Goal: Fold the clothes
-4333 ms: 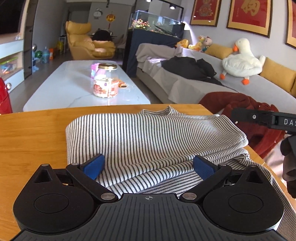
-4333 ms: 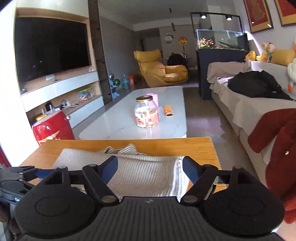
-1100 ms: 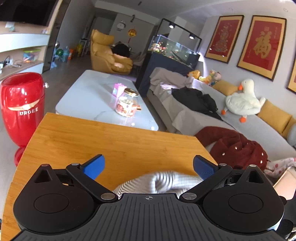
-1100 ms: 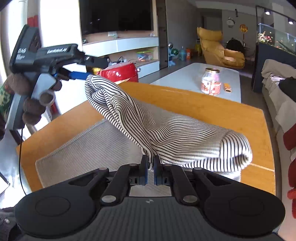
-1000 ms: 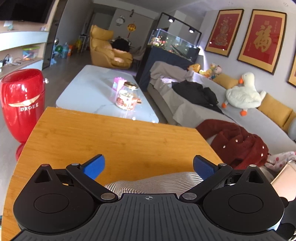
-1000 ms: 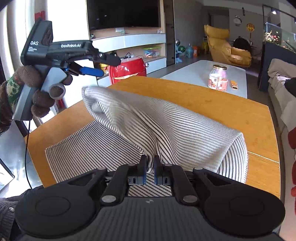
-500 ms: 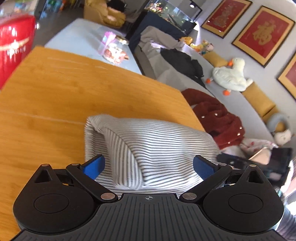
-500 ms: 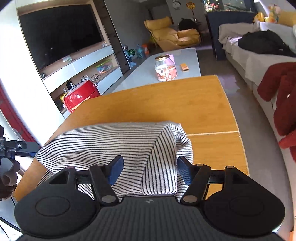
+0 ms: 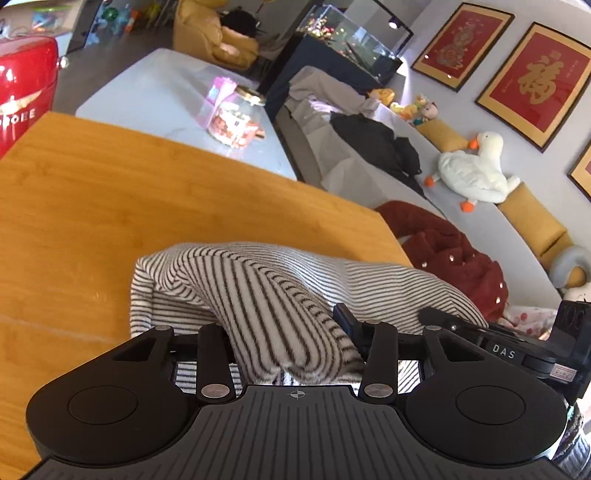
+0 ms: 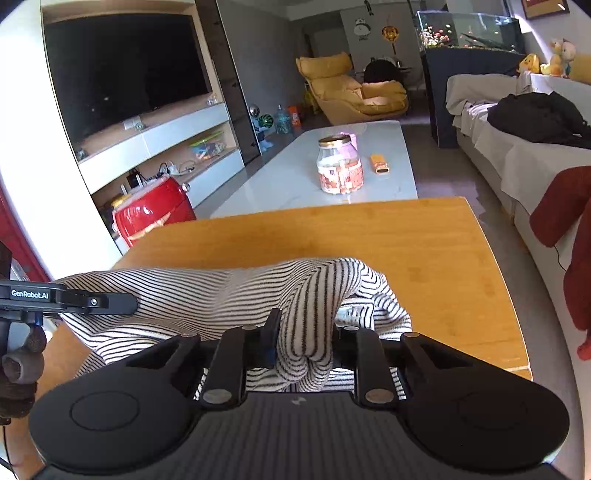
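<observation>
The left gripper is pinching a thick rolled bunch of the striped garment; the cloth fills the whole gap between its jaws, and the fold rises forward from there in a rounded ridge. The right gripper likewise pinches a bunched fold of the same striped garment, its jaws drawn in against both sides of the cloth. In the left wrist view the right gripper shows at the garment's right end, its black body marked DAS; in the right wrist view the left gripper shows at the garment's left end, held by a gloved hand

The garment lies folded into a thick bundle on the near part of the wooden table, with bare wood beyond it and to its sides. Beyond the garment, past the table's far edge, stands a white coffee table with a glass jar and a small orange item on it. Left of the garment and lower down is a red container. Right of the garment a dark red garment is heaped on the grey sofa. Farther along the sofa lie a black garment and a white plush goose. Farthest from the garment are a yellow armchair, a fish tank and a television
</observation>
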A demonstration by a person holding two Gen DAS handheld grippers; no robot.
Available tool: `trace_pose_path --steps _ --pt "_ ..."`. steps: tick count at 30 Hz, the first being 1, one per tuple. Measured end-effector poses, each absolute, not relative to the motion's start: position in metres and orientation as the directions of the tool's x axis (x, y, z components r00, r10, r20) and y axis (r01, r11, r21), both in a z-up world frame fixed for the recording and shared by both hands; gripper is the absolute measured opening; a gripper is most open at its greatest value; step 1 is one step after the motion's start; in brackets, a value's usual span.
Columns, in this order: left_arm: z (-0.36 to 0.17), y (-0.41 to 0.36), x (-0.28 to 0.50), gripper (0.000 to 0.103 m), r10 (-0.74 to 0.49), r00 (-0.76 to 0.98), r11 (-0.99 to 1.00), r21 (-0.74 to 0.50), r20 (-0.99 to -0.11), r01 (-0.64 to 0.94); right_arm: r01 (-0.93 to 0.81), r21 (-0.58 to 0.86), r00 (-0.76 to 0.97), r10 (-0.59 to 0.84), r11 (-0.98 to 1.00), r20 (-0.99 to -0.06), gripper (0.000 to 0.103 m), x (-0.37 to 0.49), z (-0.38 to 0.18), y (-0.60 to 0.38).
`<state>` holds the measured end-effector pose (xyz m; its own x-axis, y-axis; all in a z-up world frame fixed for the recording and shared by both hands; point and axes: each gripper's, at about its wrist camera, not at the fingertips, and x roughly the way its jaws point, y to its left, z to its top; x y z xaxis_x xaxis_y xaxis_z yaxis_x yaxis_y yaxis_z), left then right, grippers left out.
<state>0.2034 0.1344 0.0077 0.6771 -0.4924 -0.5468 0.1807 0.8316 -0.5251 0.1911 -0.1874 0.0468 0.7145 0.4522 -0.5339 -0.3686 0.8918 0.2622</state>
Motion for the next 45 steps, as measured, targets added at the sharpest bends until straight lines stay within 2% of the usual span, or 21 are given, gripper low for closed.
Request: trace_pose_path --steps 3,7,10,14,17,19,20,21,23,24,25,26,29,32,35,40,45 --pt "0.027 0.139 0.181 0.045 -0.517 0.686 0.824 -0.515 -0.512 0.236 -0.42 0.251 0.716 0.489 0.872 -0.499 0.02 0.17 0.065 -0.193" --pt "0.023 0.142 0.139 0.046 -0.559 0.662 0.797 -0.543 -0.5 0.264 -0.451 0.267 0.68 0.522 0.852 -0.515 0.02 0.135 0.062 -0.201" --pt "0.008 0.139 0.121 0.046 -0.567 0.637 0.796 -0.546 -0.523 0.26 -0.45 0.233 0.675 0.5 0.862 -0.543 0.02 0.119 0.045 -0.2" --pt "-0.016 0.138 0.117 0.048 -0.51 0.626 0.838 -0.504 -0.59 0.208 -0.434 0.166 0.685 0.444 0.885 -0.578 0.021 0.127 0.019 -0.194" --pt "-0.02 0.144 0.111 0.052 -0.473 0.65 0.86 -0.473 -0.595 0.193 -0.432 0.138 0.687 0.424 0.891 -0.591 0.032 0.131 0.015 -0.194" --pt "-0.012 0.147 0.104 0.059 -0.435 0.671 0.881 -0.437 -0.6 0.181 -0.426 0.103 0.698 0.399 0.899 -0.594 0.049 0.13 0.018 -0.196" --pt "-0.006 0.148 0.099 0.059 -0.407 0.689 0.897 -0.406 -0.599 0.177 -0.419 0.078 0.71 0.38 0.905 -0.592 0.062 0.128 0.021 -0.199" --pt "0.002 0.149 0.094 0.059 -0.39 0.707 0.906 -0.384 -0.59 0.179 -0.409 0.053 0.726 0.36 0.911 -0.585 0.069 0.126 0.025 -0.204" --pt "0.021 0.151 0.082 0.066 -0.373 0.743 0.914 -0.358 -0.556 0.192 -0.389 0.032 0.752 0.337 0.921 -0.567 0.078 0.123 0.033 -0.212" --pt "0.03 0.151 0.077 0.075 -0.378 0.758 0.911 -0.358 -0.532 0.203 -0.376 0.045 0.761 0.337 0.925 -0.554 0.085 0.124 0.038 -0.217" --pt "0.039 0.149 0.072 0.083 -0.399 0.767 0.9 -0.375 -0.503 0.223 -0.365 0.061 0.77 0.337 0.929 -0.542 0.087 0.126 0.042 -0.221" --pt "0.044 0.146 0.069 0.084 -0.43 0.764 0.884 -0.397 -0.481 0.247 -0.354 0.074 0.778 0.337 0.932 -0.53 0.09 0.129 0.044 -0.222" --pt "0.05 0.131 0.065 0.09 -0.542 0.722 0.816 -0.473 -0.429 0.332 -0.327 0.082 0.798 0.322 0.941 -0.51 0.095 0.142 0.046 -0.221" --pt "0.028 0.109 0.077 0.093 -0.622 0.632 0.761 -0.547 -0.462 0.349 -0.28 -0.057 0.801 0.2 0.958 -0.564 0.098 0.16 0.026 -0.201" --pt "-0.003 0.098 0.093 0.093 -0.609 0.585 0.779 -0.544 -0.536 0.312 -0.264 -0.124 0.797 0.143 0.957 -0.587 0.102 0.161 0.008 -0.19" --pt "-0.009 0.112 0.116 0.093 -0.612 0.598 0.767 -0.572 -0.518 0.29 -0.25 -0.089 0.785 0.148 0.964 -0.601 0.102 0.144 0.009 -0.194" --pt "-0.008 0.119 0.153 0.093 -0.535 0.646 0.821 -0.514 -0.544 0.247 -0.311 -0.032 0.765 0.231 0.95 -0.602 0.103 0.114 0.008 -0.192"
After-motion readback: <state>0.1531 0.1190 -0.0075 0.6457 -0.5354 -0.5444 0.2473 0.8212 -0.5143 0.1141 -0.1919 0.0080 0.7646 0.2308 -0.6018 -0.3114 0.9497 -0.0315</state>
